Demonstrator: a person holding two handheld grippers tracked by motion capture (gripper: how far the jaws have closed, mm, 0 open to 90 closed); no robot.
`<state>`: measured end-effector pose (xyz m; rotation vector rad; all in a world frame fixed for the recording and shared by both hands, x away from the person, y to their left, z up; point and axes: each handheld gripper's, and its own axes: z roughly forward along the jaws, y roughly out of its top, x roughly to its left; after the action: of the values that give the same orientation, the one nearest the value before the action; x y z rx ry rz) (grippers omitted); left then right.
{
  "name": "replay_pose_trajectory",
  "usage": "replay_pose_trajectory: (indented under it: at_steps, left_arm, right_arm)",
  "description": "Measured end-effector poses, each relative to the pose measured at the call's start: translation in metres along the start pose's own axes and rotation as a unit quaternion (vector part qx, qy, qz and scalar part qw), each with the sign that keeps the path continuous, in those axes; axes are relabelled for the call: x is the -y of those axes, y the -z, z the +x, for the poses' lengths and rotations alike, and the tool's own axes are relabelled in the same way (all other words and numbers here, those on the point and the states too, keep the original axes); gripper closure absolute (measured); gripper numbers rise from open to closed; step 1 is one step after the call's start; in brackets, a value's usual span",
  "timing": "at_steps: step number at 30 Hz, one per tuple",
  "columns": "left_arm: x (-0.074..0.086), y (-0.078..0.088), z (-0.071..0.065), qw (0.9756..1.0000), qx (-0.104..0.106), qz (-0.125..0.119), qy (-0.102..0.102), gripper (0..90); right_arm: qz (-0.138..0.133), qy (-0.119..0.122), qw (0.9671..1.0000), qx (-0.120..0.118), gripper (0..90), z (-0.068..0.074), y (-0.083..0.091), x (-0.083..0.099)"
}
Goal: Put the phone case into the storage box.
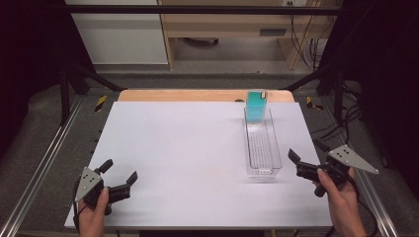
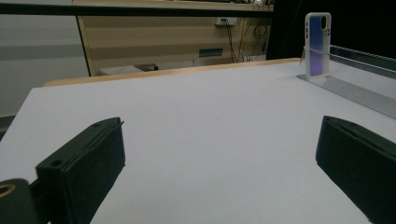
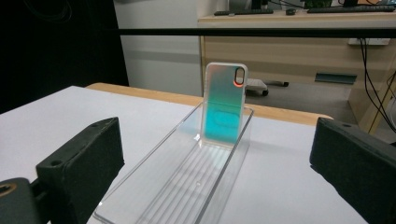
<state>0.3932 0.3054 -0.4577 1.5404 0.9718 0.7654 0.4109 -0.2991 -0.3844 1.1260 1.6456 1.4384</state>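
A clear plastic tray (image 1: 262,170) lies lengthwise on the white table top (image 1: 188,148), right of centre. An iridescent teal phone case (image 1: 256,105) stands upright at the tray's far end, leaning on its end wall. In the right gripper view the phone case (image 3: 223,105) stands in the clear tray (image 3: 154,196) straight ahead of the jaws. From the left gripper view the phone case (image 2: 318,44) shows at the far right. My left gripper (image 1: 120,174) is open near the front left corner, holding nothing. Just right of the tray's near end, my right gripper (image 1: 306,154) is open and holds nothing.
The white top covers a wooden table (image 1: 197,95) whose far edge shows behind it. Metal rails (image 1: 39,168) run along both sides. Beyond the table stand a wooden desk (image 1: 237,29) and hanging cables (image 1: 309,44).
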Motion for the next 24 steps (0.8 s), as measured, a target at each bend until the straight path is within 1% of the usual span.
replay_pose_trajectory:
  at_steps: [3,13,24]
  left_arm:
    - [0.000,0.000,0.000,1.0000,-0.001,0.002,0.001,1.1]
    - [0.000,0.000,0.001,1.0000,-0.001,0.002,0.001,1.1]
    - [0.001,-0.001,0.000,1.0000,0.001,0.006,-0.004,1.1]
  right_arm:
    - [0.002,-0.004,1.0000,0.001,3.2,-0.001,0.001,0.004]
    - [0.001,-0.006,1.0000,0.002,3.2,-0.005,0.012,0.013]
    - [0.007,-0.006,1.0000,0.001,3.2,-0.008,0.020,0.029]
